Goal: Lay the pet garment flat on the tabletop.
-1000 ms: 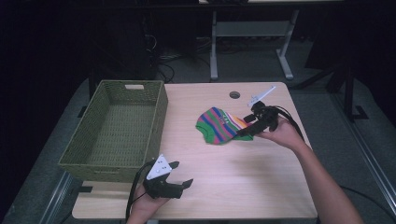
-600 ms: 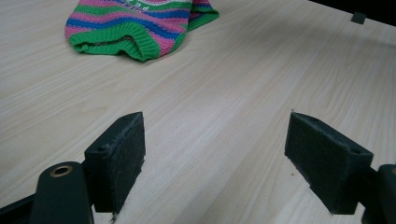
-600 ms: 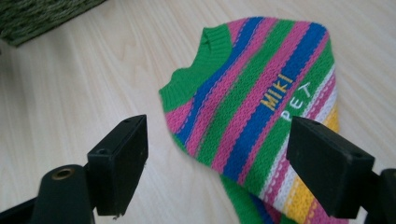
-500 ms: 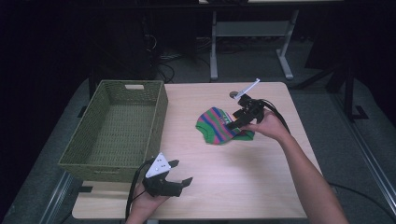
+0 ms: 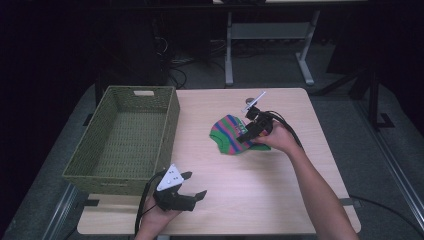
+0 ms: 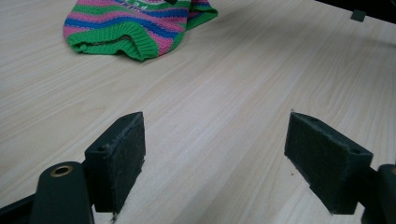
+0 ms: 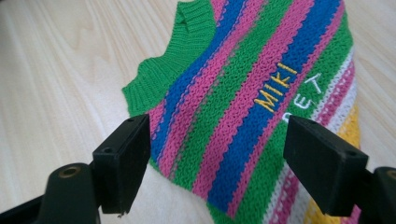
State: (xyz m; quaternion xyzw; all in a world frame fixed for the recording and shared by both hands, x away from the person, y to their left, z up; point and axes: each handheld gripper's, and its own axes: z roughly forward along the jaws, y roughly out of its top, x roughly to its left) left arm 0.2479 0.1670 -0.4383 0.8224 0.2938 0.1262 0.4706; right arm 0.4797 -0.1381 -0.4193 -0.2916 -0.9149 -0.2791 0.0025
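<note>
- Basket [image 5: 125, 135]: woven, green, sits at the counter's [image 5: 280, 200] left side. Nothing visible inside it.
- Left gripper [image 5: 192, 186]: parked at the near edge of the counter, just by the basket's near right corner. Jaws spread wide, nothing between them, only bare wood under them in the left gripper view.
- From that gripper the striped sweater [image 6: 135, 25] lies ahead and well apart, up near the top of its view. Your left hand is the far one for this grab.
- Striped sweater [image 5: 235, 135]: small knit, green/pink/blue bands, lying flat mid-counter, right of the basket and apart from it.
- Right gripper [image 5: 248, 131]: over the sweater's right part, clearly the nearer one. Jaws wide open, holding nothing.
- Right gripper view: the knit [image 7: 252, 93] fills the gap between the jaws, stripes running diagonally away from you, green ribbed hem toward the upper left, "MIKI PET" lettering nearer the right jaw.
- Key relation: the sweater is directly under and ahead of your right gripper, jaws straddling roughly across the stripes. My read is that you only need to drop and pinch.
- Can't tell whether the jaw tips are touching the fabric yet.
- Basket lies to the left of the sweater, so any carry goes leftward across the counter.
</note>
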